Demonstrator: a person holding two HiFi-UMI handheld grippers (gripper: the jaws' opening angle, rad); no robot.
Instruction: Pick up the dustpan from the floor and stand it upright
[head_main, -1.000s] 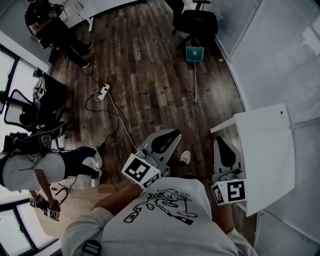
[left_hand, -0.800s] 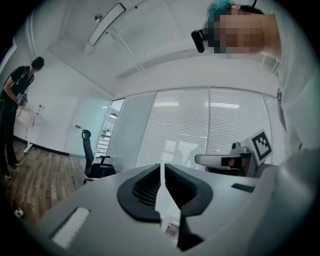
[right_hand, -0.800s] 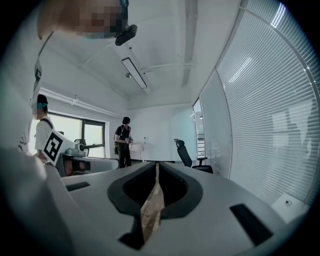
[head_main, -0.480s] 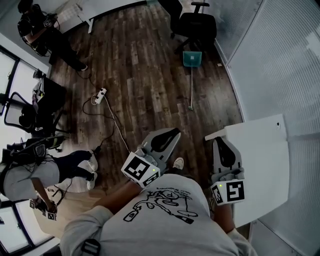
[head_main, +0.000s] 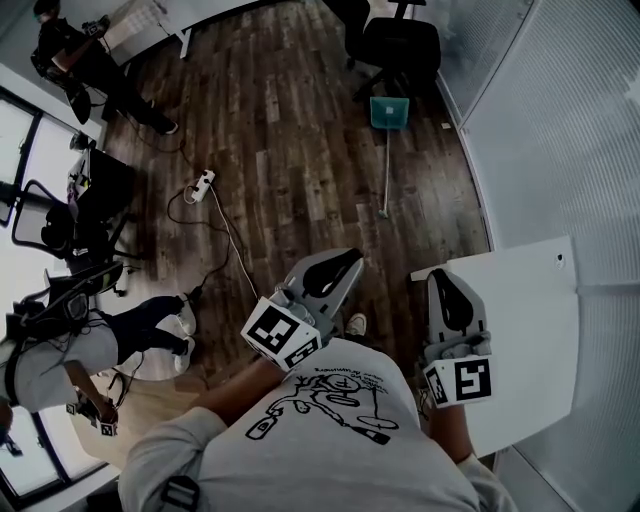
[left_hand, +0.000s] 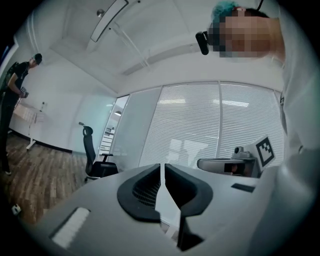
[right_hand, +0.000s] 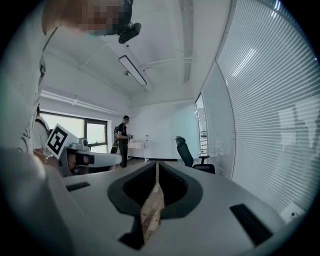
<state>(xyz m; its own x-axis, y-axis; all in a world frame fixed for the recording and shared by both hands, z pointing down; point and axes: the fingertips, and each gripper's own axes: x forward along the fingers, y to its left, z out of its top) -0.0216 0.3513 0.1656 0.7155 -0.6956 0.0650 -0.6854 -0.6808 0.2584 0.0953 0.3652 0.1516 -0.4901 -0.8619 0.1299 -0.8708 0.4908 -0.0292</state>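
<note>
A person in a printed T-shirt stands on the wood floor (head_main: 290, 150) with a hand-held gripper in each hand, both held level and pointing towards the far end of the office. The left hand-held gripper (head_main: 345, 262) has its jaws drawn together, only a sliver of light between the tips, and nothing in them. The right hand-held gripper (head_main: 446, 282) is likewise closed and empty, and sits just beside the near corner of a white table (head_main: 520, 330) on the right.

The dustpan (head_main: 389, 112) is well ahead of both. Its teal pan lies flat on the floor at the far right and its thin handle (head_main: 386, 170) runs back towards the person. It is close to the base of a black office chair (head_main: 400, 45) and to the blind-covered glass wall (head_main: 540, 110).

The risks lie mostly in the approach and the grasp. With both sets of jaws closed, either would only nudge the slim handle along the boards unless opened first. A wide swing on the right could clip the table corner. A power strip (head_main: 203, 185) and its cable (head_main: 235, 240) trail across the floor on the left, a likely snag for a foot. Once raised, the long-handled pan looks top-heavy; set down off balance, or knocked against the chair, it would probably topple again.
</note>
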